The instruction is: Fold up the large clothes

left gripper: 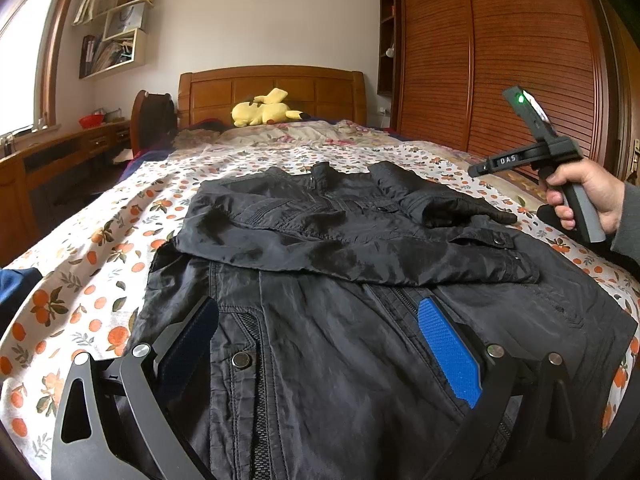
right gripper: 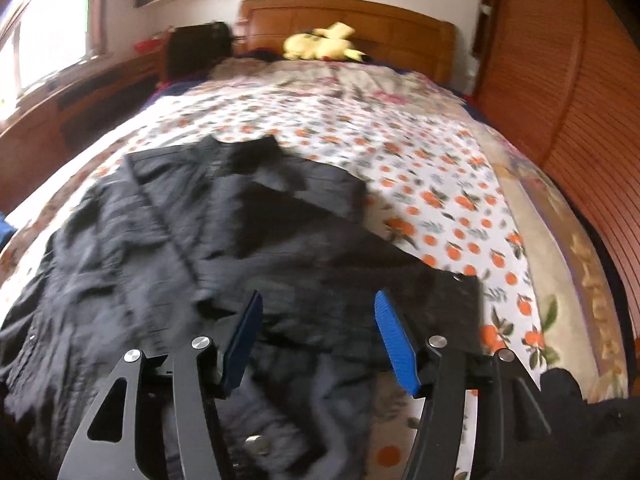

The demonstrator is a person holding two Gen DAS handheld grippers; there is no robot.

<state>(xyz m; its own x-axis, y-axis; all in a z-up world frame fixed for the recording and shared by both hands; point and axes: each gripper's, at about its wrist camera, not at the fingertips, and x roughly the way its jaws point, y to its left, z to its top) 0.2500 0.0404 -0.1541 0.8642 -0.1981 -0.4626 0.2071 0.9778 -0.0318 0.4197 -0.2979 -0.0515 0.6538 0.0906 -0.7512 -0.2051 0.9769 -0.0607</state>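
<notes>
At the bottom of the left wrist view, the left gripper (left gripper: 316,340) is hovering wide open and empty over the black jacket (left gripper: 340,280), which is lying across the centre on the orange-print bedspread (left gripper: 100,280). The right gripper (right gripper: 318,336) (view blurred) is likewise gaping, holding nothing. Upper centre, a yellow plush toy (left gripper: 264,113) is resting against the headboard (left gripper: 272,88).

Jacket (left gripper: 320,260) is lying flat on the bed (left gripper: 120,208), collar end toward the headboard (left gripper: 272,88), both sleeves lying folded across its front. Plush toy (left gripper: 264,112) is sitting just before the headboard. Wardrobe (left gripper: 500,60) is standing right of the bed, desk (left gripper: 60,152) left (under the window (left gripper: 20,60)).
</notes>
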